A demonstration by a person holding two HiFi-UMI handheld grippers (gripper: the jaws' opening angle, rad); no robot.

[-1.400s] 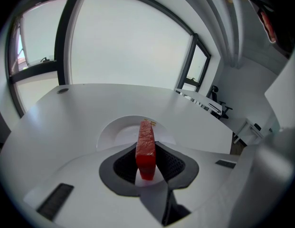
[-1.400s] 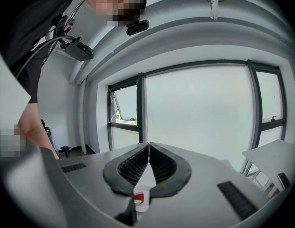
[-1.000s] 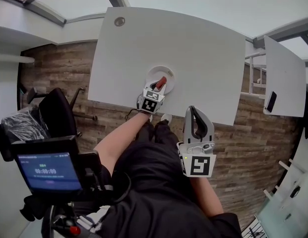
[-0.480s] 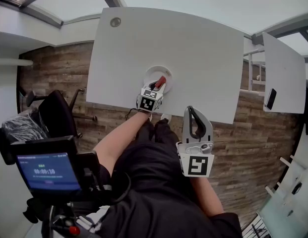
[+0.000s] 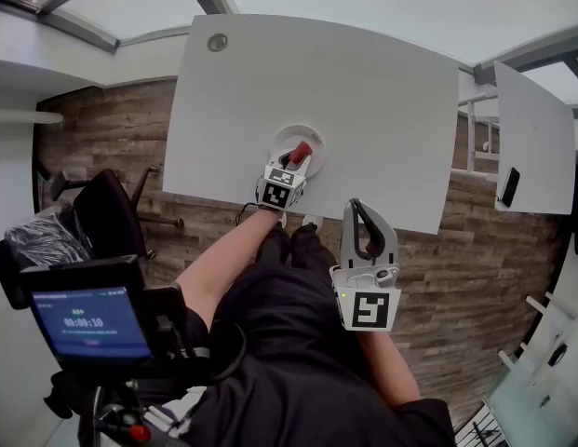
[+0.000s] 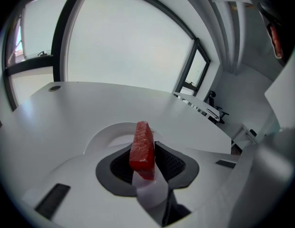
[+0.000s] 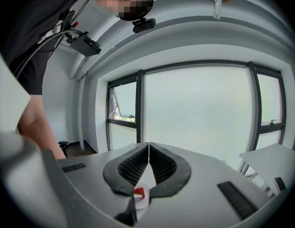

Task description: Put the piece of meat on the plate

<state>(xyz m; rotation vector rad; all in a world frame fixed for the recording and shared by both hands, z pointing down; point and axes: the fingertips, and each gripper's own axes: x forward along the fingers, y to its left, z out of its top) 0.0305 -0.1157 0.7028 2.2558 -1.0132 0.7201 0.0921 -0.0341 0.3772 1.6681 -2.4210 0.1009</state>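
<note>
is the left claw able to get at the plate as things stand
Likely yes: the left claw, shut on the meat, hangs right over the plate, and nothing stands between them.

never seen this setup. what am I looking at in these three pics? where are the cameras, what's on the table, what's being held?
There is no robot here. A person holds a hand-held gripper in each hand. The wide picture comes from a camera on the person's head, looking steeply down at a white table. The other two pictures come from a camera riding on each gripper, looking along its two jaws.

On the table, near its front edge, sits a white plate. The left hand-held gripper is clamped on a red piece of meat and holds it over the plate. I cannot tell whether the meat touches the plate. The right hand-held gripper has its jaws together with nothing between them. It sits by the table's front edge, away from the plate.
</note>
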